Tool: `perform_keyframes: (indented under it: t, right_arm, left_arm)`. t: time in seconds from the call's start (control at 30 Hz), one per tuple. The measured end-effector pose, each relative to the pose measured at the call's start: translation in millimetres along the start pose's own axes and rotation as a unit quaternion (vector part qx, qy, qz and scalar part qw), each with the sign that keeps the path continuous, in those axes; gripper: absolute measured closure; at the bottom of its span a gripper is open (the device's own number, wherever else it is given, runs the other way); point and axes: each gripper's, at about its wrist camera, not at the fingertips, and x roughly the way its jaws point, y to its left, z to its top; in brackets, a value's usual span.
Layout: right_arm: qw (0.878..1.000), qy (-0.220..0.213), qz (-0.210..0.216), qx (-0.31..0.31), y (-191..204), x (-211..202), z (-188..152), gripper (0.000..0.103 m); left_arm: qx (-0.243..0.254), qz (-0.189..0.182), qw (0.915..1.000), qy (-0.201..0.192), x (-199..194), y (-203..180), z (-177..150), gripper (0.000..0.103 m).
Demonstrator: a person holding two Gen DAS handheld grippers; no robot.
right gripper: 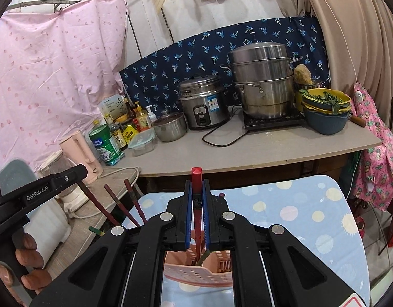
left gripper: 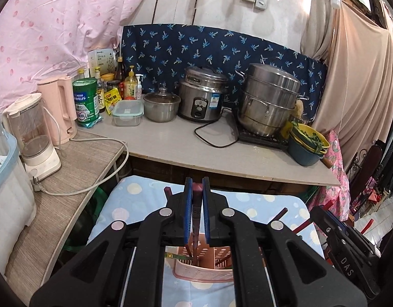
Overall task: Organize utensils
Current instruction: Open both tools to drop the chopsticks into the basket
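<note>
In the left wrist view my left gripper (left gripper: pixel 197 182) is shut on a dark red chopstick (left gripper: pixel 197 190). The stick's lower end reaches down into a pink perforated utensil holder (left gripper: pixel 204 268) right below the jaws. In the right wrist view my right gripper (right gripper: pixel 197 183) is shut on a bright red chopstick (right gripper: pixel 196 176), which also points down into the pink holder (right gripper: pixel 199 272). The two grippers hang side by side over the holder. Each shows in the other's view: the right gripper (left gripper: pixel 350 245) and the left gripper (right gripper: pixel 50 189), held by a hand (right gripper: pixel 27 258). Several more chopsticks (right gripper: pixel 117 204) stick up beside it.
The holder stands on a table with a blue dotted cloth (right gripper: pixel 298 212). Behind is a counter (left gripper: pixel 186 143) with a rice cooker (left gripper: pixel 203 94), a steamer pot (left gripper: pixel 269 99), stacked bowls (left gripper: pixel 307 143) and bottles. A kettle (left gripper: pixel 59 107) and blender (left gripper: pixel 35 138) stand left.
</note>
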Motion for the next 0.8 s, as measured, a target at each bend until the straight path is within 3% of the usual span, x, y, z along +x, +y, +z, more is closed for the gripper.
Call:
perform_keyframes:
  t: [0.17,0.8]
  right_arm:
    - [1.0,-0.002,-0.003,0.0,-1,-2,-1,0.092]
    - [1.0,-0.004,-0.001,-0.019,12,-41,-25,0.091]
  left_arm:
    - [0.009,0.007,0.9999,-0.003,-2,-4,-7,0.082]
    - [0.022,0.011,0.9997,0.005,-26,-8,-32,0.079]
